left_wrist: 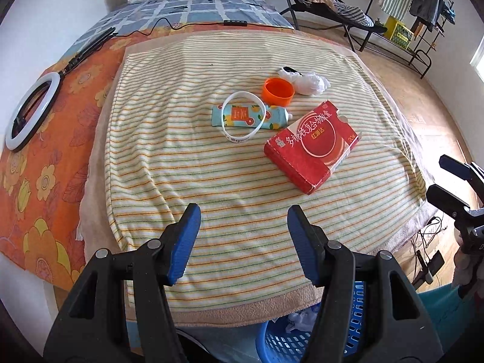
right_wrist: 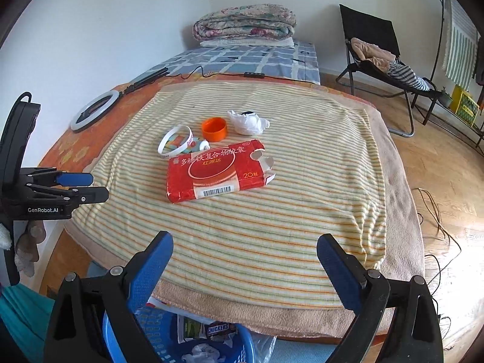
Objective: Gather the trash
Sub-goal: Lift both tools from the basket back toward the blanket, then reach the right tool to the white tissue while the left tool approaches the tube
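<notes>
A torn red medicine box (left_wrist: 311,143) (right_wrist: 216,171) lies on the striped towel (left_wrist: 193,175) (right_wrist: 272,227). Behind it lie a printed tube (left_wrist: 251,117) (right_wrist: 199,144) with a white wristband (left_wrist: 243,116) (right_wrist: 175,142) on it, an orange cap (left_wrist: 277,91) (right_wrist: 214,129) and crumpled white tissue (left_wrist: 308,82) (right_wrist: 248,122). A blue basket (left_wrist: 290,338) (right_wrist: 169,332) with wrappers stands below the near edge. My left gripper (left_wrist: 243,220) (right_wrist: 84,186) is open and empty. My right gripper (right_wrist: 245,248) (left_wrist: 447,178) is open and empty.
A ring light (left_wrist: 31,110) (right_wrist: 95,109) and its cable lie on the orange sheet at left. Folded quilts (right_wrist: 245,24) sit at the bed's far end. A black chair (right_wrist: 381,60) and a clothes rack (left_wrist: 423,9) stand on the wooden floor at right.
</notes>
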`<control>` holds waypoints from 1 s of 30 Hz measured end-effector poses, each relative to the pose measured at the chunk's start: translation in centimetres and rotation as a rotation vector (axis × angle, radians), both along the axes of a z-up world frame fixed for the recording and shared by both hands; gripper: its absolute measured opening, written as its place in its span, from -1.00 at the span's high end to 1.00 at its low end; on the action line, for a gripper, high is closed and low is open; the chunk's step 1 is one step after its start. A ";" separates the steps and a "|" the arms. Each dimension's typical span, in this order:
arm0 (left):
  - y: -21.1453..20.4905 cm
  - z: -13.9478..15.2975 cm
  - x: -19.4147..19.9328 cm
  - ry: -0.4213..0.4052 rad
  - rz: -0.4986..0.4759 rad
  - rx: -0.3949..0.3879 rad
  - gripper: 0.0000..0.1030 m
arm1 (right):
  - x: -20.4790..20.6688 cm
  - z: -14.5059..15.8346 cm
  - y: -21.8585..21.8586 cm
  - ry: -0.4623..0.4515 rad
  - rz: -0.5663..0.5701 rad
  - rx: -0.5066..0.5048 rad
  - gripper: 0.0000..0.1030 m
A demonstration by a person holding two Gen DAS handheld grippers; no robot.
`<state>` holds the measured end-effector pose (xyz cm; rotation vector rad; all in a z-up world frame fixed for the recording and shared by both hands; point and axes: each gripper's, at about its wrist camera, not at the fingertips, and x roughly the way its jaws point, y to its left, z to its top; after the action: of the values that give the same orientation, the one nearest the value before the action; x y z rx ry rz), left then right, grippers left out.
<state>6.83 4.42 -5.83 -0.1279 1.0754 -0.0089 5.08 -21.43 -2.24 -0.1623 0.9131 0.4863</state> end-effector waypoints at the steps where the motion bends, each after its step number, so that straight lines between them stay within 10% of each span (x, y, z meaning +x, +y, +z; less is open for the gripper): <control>1: 0.4 0.0 0.6 -0.001 0.009 -0.010 -0.19 | 0.8 0.1 0.1 0.003 -0.002 0.008 -0.88; 25: 3.3 -5.1 11.9 0.061 0.084 -0.064 0.31 | 17.2 -3.5 4.9 0.113 -0.039 0.109 -0.79; 30: 3.1 -6.1 12.9 0.074 0.084 -0.034 0.72 | 18.7 -4.3 6.2 0.113 -0.038 0.101 -0.77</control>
<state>19.75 7.56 -11.94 -0.2055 1.1438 0.0536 23.79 -15.20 -6.57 -0.0255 0.9977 0.5090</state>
